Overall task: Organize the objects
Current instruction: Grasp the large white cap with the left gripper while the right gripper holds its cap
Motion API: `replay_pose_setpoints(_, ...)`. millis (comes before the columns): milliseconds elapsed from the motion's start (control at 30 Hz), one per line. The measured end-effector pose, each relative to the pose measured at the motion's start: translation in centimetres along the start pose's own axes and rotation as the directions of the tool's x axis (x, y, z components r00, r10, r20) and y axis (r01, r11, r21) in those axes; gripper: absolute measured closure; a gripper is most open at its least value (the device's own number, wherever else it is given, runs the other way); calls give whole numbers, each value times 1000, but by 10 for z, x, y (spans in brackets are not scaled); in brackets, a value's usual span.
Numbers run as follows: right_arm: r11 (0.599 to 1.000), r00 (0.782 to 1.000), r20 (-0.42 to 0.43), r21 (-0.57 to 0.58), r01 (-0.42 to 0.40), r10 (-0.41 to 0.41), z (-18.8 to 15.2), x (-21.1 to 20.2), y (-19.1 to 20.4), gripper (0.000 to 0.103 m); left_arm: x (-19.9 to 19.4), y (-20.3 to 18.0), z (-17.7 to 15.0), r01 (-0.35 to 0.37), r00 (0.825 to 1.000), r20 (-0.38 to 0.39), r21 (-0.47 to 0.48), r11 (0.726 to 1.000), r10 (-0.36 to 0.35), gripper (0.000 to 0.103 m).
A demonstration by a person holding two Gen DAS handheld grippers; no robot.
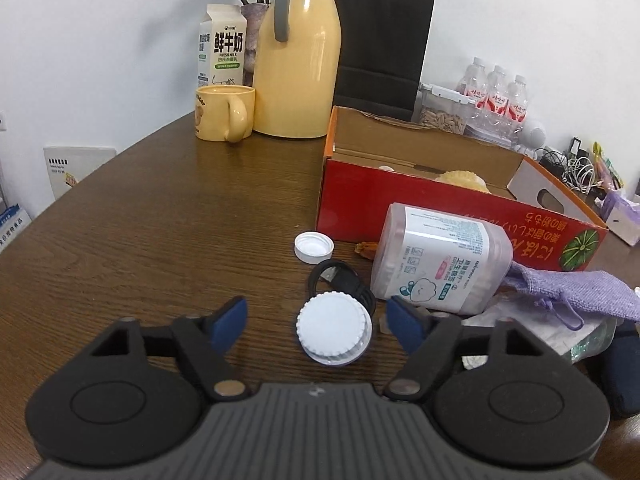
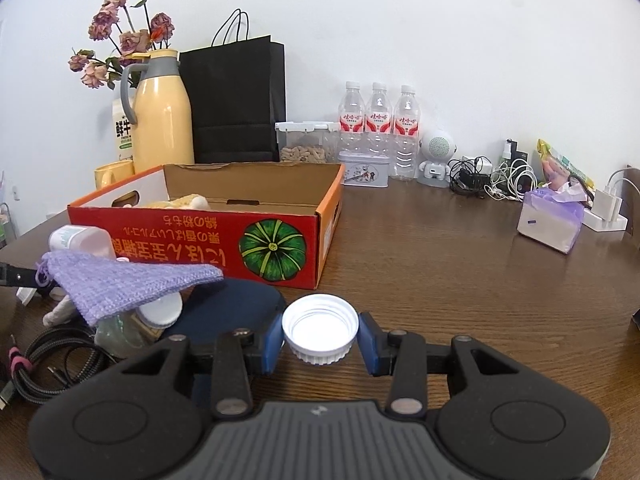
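White plastic filled the gap of my left gripper (image 1: 316,322): a ribbed jar lid (image 1: 334,328) lay flat on the brown table (image 1: 160,220) between my two blue pads, nearer the right one, with bare wood showing on both sides of it. My jaws stood partly apart and neither pad touched the lid, so I had hold of nothing there. Just beyond the lid lay a coiled black cable (image 1: 340,280), and farther off a smaller white cap (image 1: 314,247) sat open side up on the table. To the right of these a cotton-swab jar (image 1: 438,262) lay on its side against the near wall of the red cardboard box (image 1: 360,200), with a purple knitted pouch (image 1: 572,292) draped beside it.

My right gripper (image 2: 320,340) was closed part-way on another white cap (image 2: 320,330), held open side up with a blue pad pressed on each side of its rim. The red box stood far and to the left of that cap, well apart from it, its open top showing something pale yellow inside. A dark blue flat object (image 2: 232,308) lay just left of my right gripper, half under the purple pouch.

At the far edge of the table stood a yellow thermos jug (image 1: 298,64), a yellow mug (image 1: 224,114) and a milk carton (image 1: 222,46).
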State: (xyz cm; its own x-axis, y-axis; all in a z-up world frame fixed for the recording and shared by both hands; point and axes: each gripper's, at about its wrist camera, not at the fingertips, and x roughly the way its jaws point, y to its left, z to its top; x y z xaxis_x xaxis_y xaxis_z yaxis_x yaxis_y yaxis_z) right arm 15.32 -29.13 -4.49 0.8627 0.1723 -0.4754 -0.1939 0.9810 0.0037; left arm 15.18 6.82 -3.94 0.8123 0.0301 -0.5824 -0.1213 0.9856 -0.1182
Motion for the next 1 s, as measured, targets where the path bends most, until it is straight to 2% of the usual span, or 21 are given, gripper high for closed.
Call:
replay_pose_setpoints(33, 1000, 1000, 1, -2, -1, 1, 0, 0, 1, 64, 1, 0, 0, 8, 1000, -8, 1, 1000, -8, 47)
replay_pose_setpoints(100, 1000, 1000, 2, -6, 0, 0, 0, 0, 0, 64, 2, 0, -1, 31, 999, -24, 2, 1000, -31, 61)
replay_pose_setpoints(667, 1000, 1000, 26, -6, -7, 7, -1, -5, 0, 64, -21, -2, 6, 29, 997, 73, 16, 999, -30, 62)
replay_pose_setpoints(1000, 1000, 992, 127, -27, -3, 7, 31, -18, 0, 64, -47, -17, 41, 59, 976, 208, 57, 997, -69, 62)
